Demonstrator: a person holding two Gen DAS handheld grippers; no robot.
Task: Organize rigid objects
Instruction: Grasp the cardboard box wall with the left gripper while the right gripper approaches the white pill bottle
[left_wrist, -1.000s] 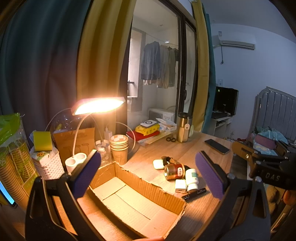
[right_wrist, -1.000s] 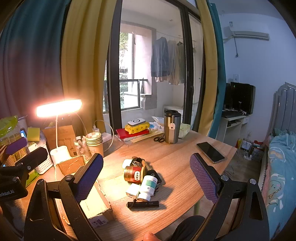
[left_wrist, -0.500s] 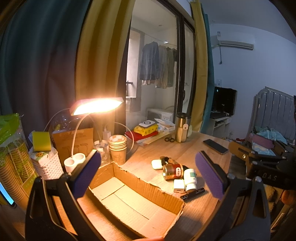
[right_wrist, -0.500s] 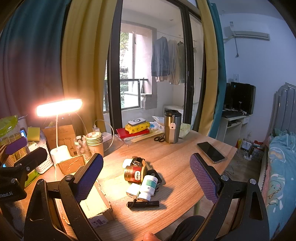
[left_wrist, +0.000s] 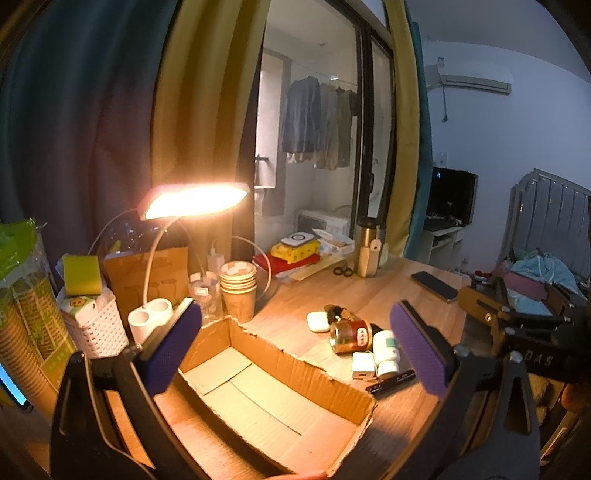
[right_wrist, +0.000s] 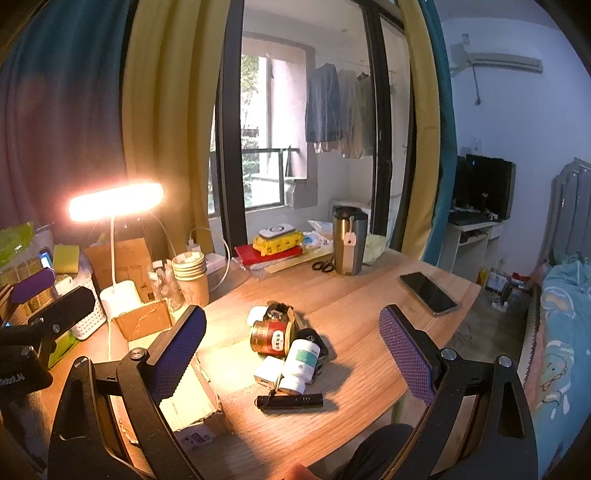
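At the counter's (right_wrist: 369, 295) left side, around nine o'clock from the pile, lies the open cardboard box (left_wrist: 280, 391), its floor bare. Against the frames of a second ago, almost nothing has changed: the left view has shifted only a touch, the right view not at all, and every object sits where it did. We judge from this that sorting has not yet begun and that we are lining up for the first pick.

Our left hand-held gripper (left_wrist: 295, 349) hovers above the box with its purple pads spread wide, holding nothing and touching nothing. Moving right, the pile sits just beside the box's right wall: a white case (right_wrist: 255, 315) at the far end, a red tin (right_wrist: 273, 338) on its side touching it, then a white bottle (right_wrist: 301, 365) and a small white charger block (right_wrist: 267, 373) side by side, with a black flashlight (right_wrist: 290, 400) lying crosswise at six o'clock of the heap.

Our right hand-held gripper (right_wrist: 293, 350) hangs above this cluster, jaws equally wide apart, empty and clear of everything. At about two o'clock a phone (right_wrist: 428, 293) rests near the counter's edge, well apart from the pile.
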